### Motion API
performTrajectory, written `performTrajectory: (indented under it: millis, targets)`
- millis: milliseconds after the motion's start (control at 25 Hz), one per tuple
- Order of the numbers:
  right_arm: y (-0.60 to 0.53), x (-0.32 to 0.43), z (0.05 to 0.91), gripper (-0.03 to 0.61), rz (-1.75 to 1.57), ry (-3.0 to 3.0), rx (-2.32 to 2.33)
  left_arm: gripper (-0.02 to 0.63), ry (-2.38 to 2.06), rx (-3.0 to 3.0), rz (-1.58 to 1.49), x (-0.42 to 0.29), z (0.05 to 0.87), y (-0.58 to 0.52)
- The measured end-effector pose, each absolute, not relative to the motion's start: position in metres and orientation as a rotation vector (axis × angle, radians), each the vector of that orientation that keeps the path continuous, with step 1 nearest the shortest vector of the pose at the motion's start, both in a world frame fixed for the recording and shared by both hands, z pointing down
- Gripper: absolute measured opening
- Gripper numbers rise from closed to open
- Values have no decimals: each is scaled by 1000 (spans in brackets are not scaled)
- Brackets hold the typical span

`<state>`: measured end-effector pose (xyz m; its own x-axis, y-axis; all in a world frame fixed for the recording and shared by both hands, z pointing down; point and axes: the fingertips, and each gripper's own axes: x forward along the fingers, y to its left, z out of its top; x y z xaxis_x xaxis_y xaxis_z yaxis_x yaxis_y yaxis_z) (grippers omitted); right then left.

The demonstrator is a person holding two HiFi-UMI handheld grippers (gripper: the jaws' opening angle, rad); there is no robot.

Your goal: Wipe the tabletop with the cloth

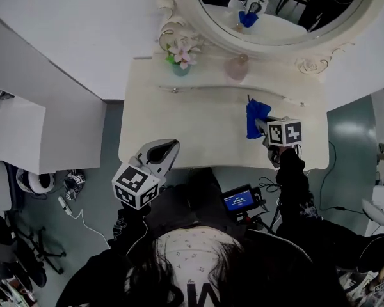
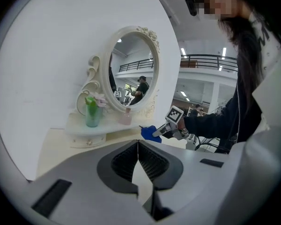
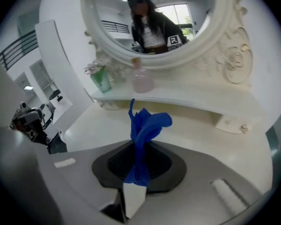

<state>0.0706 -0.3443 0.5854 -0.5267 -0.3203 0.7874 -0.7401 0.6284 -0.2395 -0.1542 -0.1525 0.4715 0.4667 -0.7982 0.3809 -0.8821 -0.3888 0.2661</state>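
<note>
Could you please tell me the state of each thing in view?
left tongs: shut, empty.
right tongs: shut on the blue cloth.
blue cloth: bunched, pinched between the right tongs.
green vase: upright on the shelf.
pink bottle: upright on the shelf.

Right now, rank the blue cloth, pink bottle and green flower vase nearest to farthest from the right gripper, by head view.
1. Blue cloth: clamped in right gripper.
2. Pink bottle: shelf, middle.
3. Green flower vase: shelf, left.
</note>
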Motion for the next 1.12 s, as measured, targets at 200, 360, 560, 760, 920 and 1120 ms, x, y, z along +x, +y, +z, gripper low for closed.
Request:
performTrajectory:
  millis: [200, 360, 560, 760, 920, 1120]
  targets:
    - [-291, -73, 577, 63, 669, -2227, 582, 0, -1495, 2246, 234, -201, 470, -102]
    - [-244, -172, 583, 63, 613, -2251, 426, 0, -1562, 2216, 229, -233, 468, -63]
    - [-189, -260, 604, 63, 563, -2229, 316, 0, -1640, 2177, 278, -267, 473, -16]
    - [-159, -320, 623, 63, 585, -2214, 325, 0, -1704, 2123, 248, -299, 474, 23]
    - [-154, -335, 638, 63, 595, -2177, 394, 0, -1738, 2094, 213, -315, 473, 44]
    - [-163, -318, 652, 61, 485, -2105, 480, 0, -1738, 2089, 182, -320, 475, 56]
